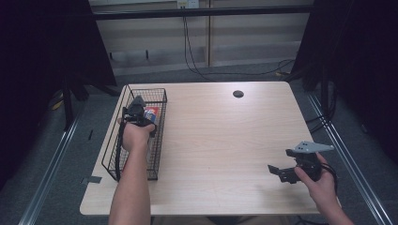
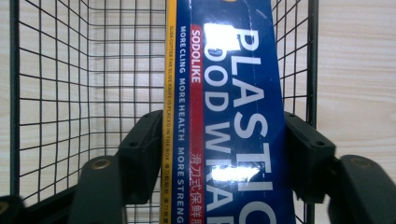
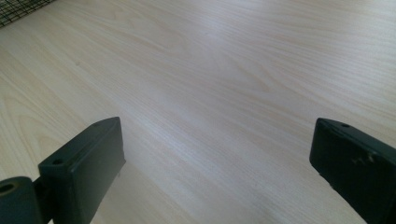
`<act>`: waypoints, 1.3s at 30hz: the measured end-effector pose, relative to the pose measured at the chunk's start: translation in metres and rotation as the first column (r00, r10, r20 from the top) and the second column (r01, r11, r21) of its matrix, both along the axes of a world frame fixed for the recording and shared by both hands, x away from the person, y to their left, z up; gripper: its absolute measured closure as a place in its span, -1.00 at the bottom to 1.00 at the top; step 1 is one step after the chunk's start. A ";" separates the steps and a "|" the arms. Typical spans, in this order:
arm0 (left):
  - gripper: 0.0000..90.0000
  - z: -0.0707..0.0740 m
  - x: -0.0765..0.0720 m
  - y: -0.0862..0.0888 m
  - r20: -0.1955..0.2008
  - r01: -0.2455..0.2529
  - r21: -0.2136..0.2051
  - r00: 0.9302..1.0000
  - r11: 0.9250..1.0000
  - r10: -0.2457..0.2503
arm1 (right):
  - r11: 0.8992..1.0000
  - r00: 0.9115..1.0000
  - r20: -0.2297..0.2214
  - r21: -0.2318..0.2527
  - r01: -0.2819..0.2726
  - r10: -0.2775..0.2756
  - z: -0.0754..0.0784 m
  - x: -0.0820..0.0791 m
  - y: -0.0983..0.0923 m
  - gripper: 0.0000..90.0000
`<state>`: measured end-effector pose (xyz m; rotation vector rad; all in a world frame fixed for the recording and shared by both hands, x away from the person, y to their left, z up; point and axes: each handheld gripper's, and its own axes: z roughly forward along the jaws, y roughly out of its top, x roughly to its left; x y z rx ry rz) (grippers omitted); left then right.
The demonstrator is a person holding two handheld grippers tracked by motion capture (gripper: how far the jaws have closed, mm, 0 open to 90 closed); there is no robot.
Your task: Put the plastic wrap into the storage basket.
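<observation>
With the box of plastic wrap already down in the wire basket, my left tool loosely brackets it; my right tool is wide and empty, so only letting go remains.

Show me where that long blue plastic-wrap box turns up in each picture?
High view: the long blue plastic-wrap box lies inside the black wire basket at the table's left, under the left tongs.
Left gripper view: it runs up the middle, between the jaws.
Right gripper view: not in it.
Shared landmark: the basket, top-left corner here.
</observation>
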<state>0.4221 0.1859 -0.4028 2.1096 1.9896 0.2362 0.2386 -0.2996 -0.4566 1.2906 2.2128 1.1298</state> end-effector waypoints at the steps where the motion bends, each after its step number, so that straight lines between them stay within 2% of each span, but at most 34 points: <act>1: -0.25 0.000 -0.001 0.000 0.006 -0.002 -0.002 1.000 1.000 0.002 | 1.000 1.000 0.002 -0.002 -0.003 0.003 0.000 0.000 0.000 -0.94; 9: -0.43 0.008 -0.004 0.000 0.027 0.026 -0.025 0.999 0.999 -0.025 | 1.000 1.000 0.003 0.002 -0.008 0.008 0.001 0.001 0.003 -0.94; 18: -0.53 0.027 -0.004 -0.003 0.080 0.062 -0.047 0.995 0.997 -0.058 | 1.000 1.000 0.007 -0.005 -0.012 0.012 0.001 0.003 0.006 -0.94; 21: -0.55 0.034 -0.004 -0.007 0.105 0.078 -0.058 0.992 0.995 -0.072 | 1.000 1.000 0.000 -0.005 -0.015 0.015 0.000 0.002 0.005 -0.94; 25: -0.58 0.042 -0.005 -0.011 0.125 0.106 -0.068 0.987 0.992 -0.097 | 1.000 1.000 0.005 -0.006 -0.011 0.011 0.000 0.000 0.003 -0.94; 33: -0.59 0.053 -0.005 -0.015 0.158 0.135 -0.107 0.980 0.985 -0.118 | 1.000 1.000 -0.005 -0.001 -0.003 0.003 -0.002 -0.002 0.002 -0.94; 35: -0.60 0.057 -0.004 -0.018 0.174 0.165 -0.112 0.974 0.980 -0.144 | 1.000 1.000 -0.003 -0.003 0.005 -0.005 -0.002 -0.002 0.001 -0.94; 39: -0.62 0.060 -0.003 -0.028 0.190 0.199 -0.133 0.967 0.971 -0.172 | 1.000 1.000 -0.005 -0.007 0.009 -0.009 -0.002 -0.002 0.000 -0.94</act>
